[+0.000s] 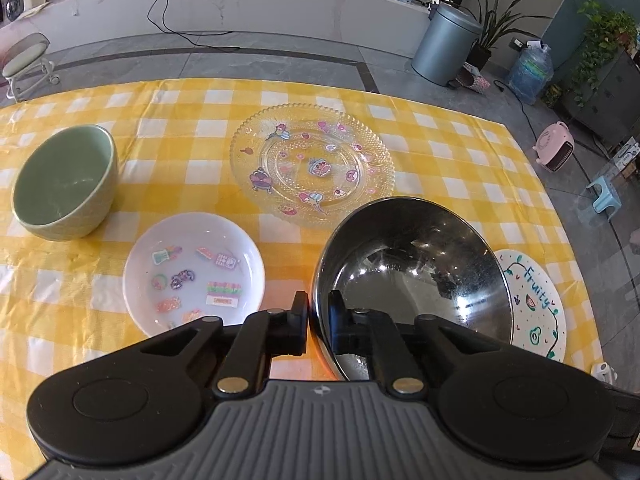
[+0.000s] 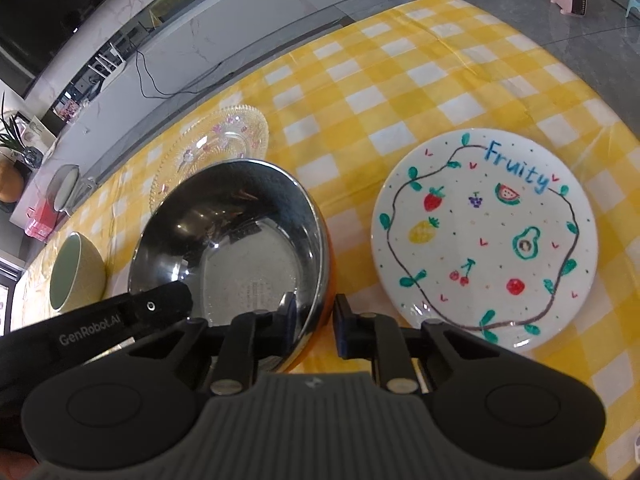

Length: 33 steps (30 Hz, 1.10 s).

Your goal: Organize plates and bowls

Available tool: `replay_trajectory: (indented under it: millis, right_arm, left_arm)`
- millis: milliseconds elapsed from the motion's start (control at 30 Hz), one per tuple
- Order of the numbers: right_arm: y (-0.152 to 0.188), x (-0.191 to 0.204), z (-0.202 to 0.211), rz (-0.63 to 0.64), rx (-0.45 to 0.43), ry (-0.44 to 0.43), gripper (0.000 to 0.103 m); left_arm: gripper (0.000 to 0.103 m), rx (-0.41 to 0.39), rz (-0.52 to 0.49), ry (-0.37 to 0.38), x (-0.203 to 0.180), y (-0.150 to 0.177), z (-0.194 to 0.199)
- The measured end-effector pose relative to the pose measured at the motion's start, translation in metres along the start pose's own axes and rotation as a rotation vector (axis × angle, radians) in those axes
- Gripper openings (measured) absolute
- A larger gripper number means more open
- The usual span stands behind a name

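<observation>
two grippers clamp the steel bowl (image 1: 412,272)'s near rim, the left gripper (image 1: 318,312) and right gripper (image 2: 316,318) each with one finger inside, so lift both evenly to clear the fruity plate (image 2: 484,240) just right of the right gripper.

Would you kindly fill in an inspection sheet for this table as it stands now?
Surface: yellow checked tablecloth, wrinkled near the green bowl.
Job's things: steel bowl nearest; green bowl; white sticker dish; clear glass plate; Fruity plate. All lie apart, unstacked.
Clutter: nothing seen on the cloth.
Grippers: left gripper and right gripper each pinch the steel bowl's near rim, one finger inside, one outside.
Cables: black cable trails across the floor beyond the table.
Surroundings: grey bin, potted plants, pink heater, stool.
</observation>
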State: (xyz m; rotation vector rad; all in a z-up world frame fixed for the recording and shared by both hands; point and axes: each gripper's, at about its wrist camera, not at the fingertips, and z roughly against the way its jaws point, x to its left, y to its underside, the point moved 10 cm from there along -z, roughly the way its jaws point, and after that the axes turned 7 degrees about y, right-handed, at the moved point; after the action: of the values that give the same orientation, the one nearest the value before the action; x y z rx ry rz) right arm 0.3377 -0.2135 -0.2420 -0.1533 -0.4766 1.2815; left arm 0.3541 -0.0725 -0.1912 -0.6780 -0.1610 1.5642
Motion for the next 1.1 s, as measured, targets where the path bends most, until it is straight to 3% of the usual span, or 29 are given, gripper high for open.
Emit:
replay_trajectory:
  millis: [200, 500, 700, 1100]
  right_arm:
    - [0.01, 0.006, 0.017, 0.026, -0.005, 0.004, 0.016]
    - [0.048, 0.023, 0.08, 0.061, -0.056, -0.062, 0.017]
    - [0.082, 0.052, 0.12, 0.105, -0.092, -0.099, 0.016]
    - [0.162, 0.112, 0.167, 0.164, -0.073, -0.193, 0.017]
  left_arm:
    - [0.01, -0.014, -0.007, -0.011, -0.001, 0.008, 0.025]
    - [0.01, -0.103, 0.032, -0.015, 0.005, 0.037, 0.1]
    - [0.01, -0.164, 0.09, -0.043, 0.031, 0.057, 0.151]
    - [0.012, -0.23, 0.231, -0.044, 0.09, 0.1, 0.231]
